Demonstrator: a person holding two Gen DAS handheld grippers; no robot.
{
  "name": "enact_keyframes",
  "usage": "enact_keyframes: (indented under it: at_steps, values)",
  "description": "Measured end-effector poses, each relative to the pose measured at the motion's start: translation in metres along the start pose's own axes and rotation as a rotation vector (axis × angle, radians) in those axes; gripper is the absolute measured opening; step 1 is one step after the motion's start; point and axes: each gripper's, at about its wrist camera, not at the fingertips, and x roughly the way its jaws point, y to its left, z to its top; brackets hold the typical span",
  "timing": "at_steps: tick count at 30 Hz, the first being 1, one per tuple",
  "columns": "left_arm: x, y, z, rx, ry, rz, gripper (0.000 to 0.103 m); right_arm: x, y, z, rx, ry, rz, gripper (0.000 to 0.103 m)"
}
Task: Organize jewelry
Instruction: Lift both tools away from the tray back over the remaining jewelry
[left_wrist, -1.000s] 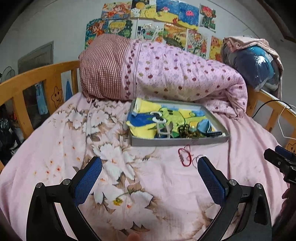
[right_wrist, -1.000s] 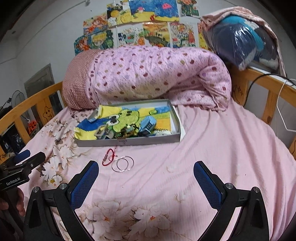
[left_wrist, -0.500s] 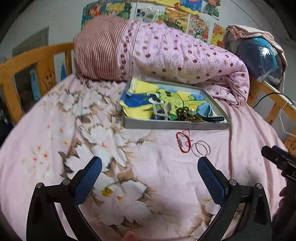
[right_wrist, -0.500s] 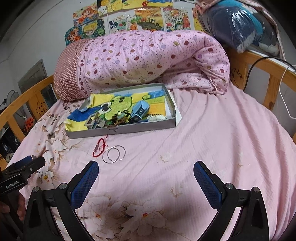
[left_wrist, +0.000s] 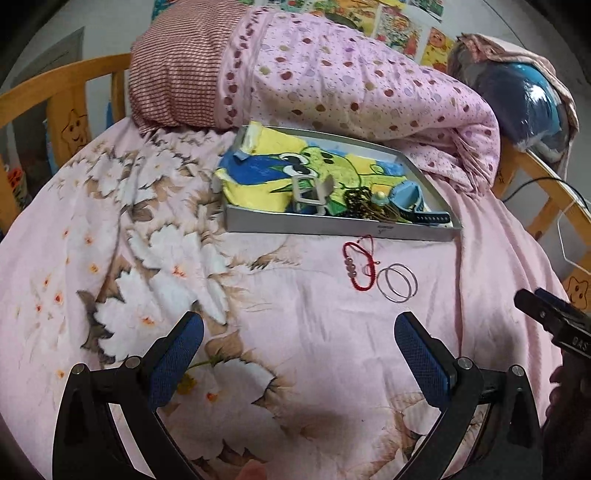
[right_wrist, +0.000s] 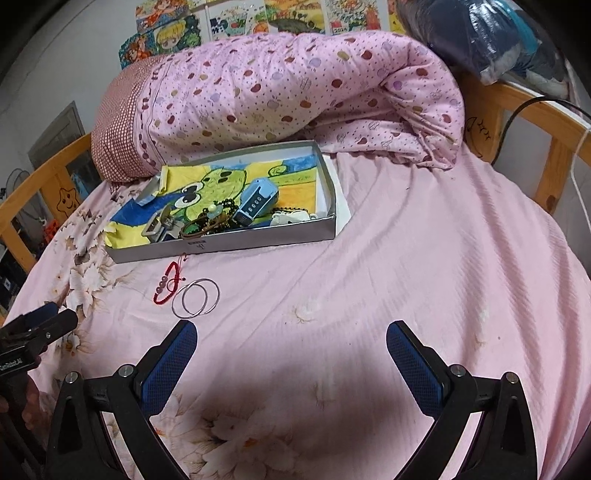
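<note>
A shallow grey tray (left_wrist: 332, 226) (right_wrist: 221, 246) lined with a yellow-and-blue cartoon cloth rests on the pink bedsheet and holds a metal clip, dark beaded chains and a blue watch (right_wrist: 256, 201). In front of it lie a red cord bracelet (left_wrist: 357, 266) (right_wrist: 167, 284) and two silver hoops (left_wrist: 397, 283) (right_wrist: 195, 297). My left gripper (left_wrist: 299, 336) is open, low over the sheet, short of the bracelet. My right gripper (right_wrist: 291, 343) is open too, just right of the hoops. Neither holds anything.
A rolled pink dotted quilt (left_wrist: 351, 81) lies behind the tray. Wooden bed rails (left_wrist: 62, 92) (right_wrist: 546, 122) ring the mattress. A bagged blue bundle (left_wrist: 524, 99) sits on the right rail, with a black cable near it. Drawings hang on the wall.
Both grippers have moved forward and tilted down toward the sheet; the tray, bracelet and hoops now sit nearer. Both grippers stay open. Nothing on the bed has shifted.
</note>
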Motion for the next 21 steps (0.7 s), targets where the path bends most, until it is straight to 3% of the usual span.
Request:
enact_keyframes:
  at_steps: [5,11,19,21]
  values:
    - [0.012,-0.004,0.010,0.029,0.033,-0.048,0.101,0.023,-0.006,0.003,-0.019,0.068,0.039,0.103]
    - [0.040,-0.003,0.029,0.007,0.138,-0.198,0.101,0.052,-0.005,0.006,-0.057,0.131,0.068,0.103]
    - [0.081,-0.007,0.046,0.030,0.179,-0.195,0.097,0.075,0.018,0.013,-0.233,0.079,0.091,0.103]
    - [0.090,-0.007,0.047,0.044,0.190,-0.178,0.085,0.082,0.024,0.014,-0.267,0.070,0.091,0.103]
